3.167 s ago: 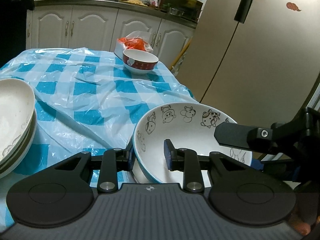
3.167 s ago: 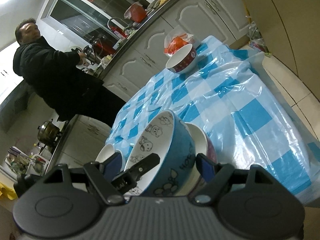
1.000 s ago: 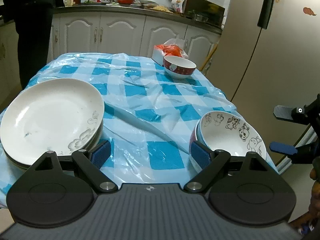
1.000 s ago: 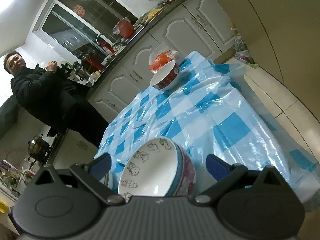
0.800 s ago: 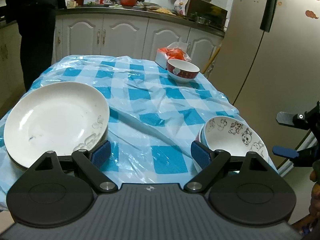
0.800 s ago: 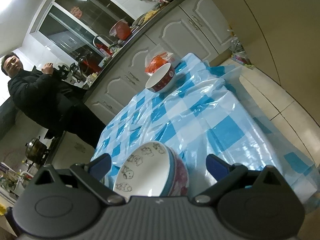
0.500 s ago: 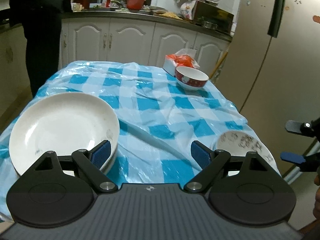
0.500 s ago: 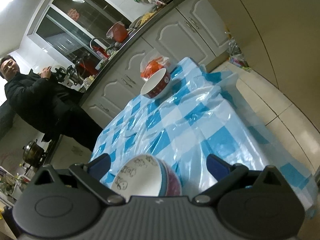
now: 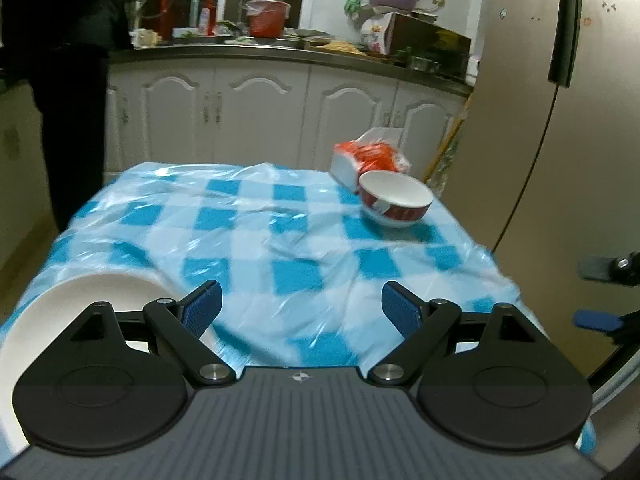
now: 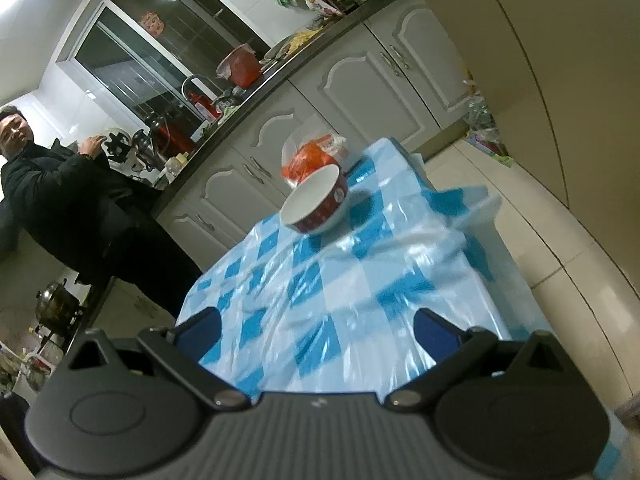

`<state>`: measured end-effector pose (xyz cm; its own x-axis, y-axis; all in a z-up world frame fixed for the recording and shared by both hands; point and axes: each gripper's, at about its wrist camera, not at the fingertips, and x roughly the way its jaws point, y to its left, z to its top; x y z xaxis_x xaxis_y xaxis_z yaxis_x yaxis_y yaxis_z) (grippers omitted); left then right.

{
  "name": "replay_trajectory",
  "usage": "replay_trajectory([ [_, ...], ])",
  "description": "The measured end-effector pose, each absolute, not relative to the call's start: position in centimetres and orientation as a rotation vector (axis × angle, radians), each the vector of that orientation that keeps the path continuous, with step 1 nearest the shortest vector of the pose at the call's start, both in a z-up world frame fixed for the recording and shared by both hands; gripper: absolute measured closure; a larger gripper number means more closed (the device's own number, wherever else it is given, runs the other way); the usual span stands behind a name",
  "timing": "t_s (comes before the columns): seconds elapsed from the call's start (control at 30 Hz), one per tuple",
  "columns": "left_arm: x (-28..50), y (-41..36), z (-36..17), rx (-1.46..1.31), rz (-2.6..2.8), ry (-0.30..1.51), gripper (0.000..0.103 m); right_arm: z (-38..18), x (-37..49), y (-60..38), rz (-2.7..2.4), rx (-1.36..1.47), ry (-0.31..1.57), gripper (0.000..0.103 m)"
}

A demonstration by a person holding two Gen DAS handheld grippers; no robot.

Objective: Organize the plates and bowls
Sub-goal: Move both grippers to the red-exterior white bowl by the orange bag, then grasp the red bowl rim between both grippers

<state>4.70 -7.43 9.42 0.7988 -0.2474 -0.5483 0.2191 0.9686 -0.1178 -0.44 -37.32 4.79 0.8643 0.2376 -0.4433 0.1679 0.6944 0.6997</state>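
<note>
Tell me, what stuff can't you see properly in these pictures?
- Big white plate: left wrist view; the left gripper covers its near part, so whether it is one plate or a stack is unclear.
- Orange packet: left wrist view; the red-and-white bowl hides its lower front, print too small.
- Right gripper: left wrist view, cut off by the right edge.
- Blue checked tablecloth: right wrist view, blurred.
</note>
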Motion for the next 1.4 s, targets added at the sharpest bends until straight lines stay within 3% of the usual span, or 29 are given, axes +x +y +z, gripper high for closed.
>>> replay_trajectory([
  [0.8,24.0,-16.9,5.4,-0.189,-0.333,0.663,0.0,1.3,18.0,-42.2,0.124,0.848,0.584,0.019],
  [1.23,29.0,-19.5,2.5,-0.148,-0.304,0.746,0.05,-0.9,22.8,-42.6,0.169,0.871,0.604,0.032],
  [1.4,29.4,-20.3,2.1,-0.121,-0.336,0.761,0.069,-1.7,23.9,-41.9,0.197,0.878,0.629,0.045],
])
